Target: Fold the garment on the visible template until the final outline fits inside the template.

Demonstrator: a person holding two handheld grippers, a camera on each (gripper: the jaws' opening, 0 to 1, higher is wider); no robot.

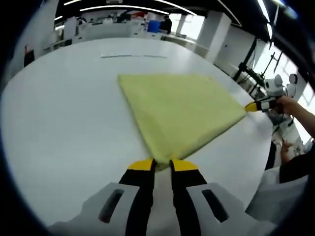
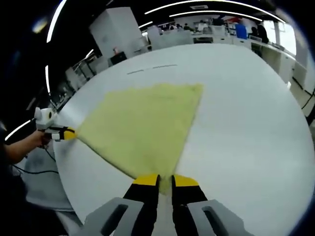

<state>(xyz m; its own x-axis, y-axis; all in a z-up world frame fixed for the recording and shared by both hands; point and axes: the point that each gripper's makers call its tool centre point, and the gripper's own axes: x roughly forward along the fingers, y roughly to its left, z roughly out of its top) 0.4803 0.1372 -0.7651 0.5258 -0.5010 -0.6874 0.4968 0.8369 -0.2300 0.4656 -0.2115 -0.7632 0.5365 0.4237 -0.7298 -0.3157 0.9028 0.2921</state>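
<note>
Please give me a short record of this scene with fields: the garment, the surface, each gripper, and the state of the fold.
garment: yellow cloth, spread flat, two near corners pinched
surface: white table
left gripper: shut on one near corner of the cloth, yellow-tipped fingers on the cloth edge
right gripper: shut on the other near corner; it also shows at the right in the left gripper view
fold state: cloth held at two corners; no template outline can be made out under it

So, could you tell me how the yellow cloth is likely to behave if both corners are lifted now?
The yellow cloth probably sags between the left hand-held gripper and right hand-held gripper, since it lies limp and flat. It looks thin, so likely light. Its fuzzy surface should resist slipping.
</note>
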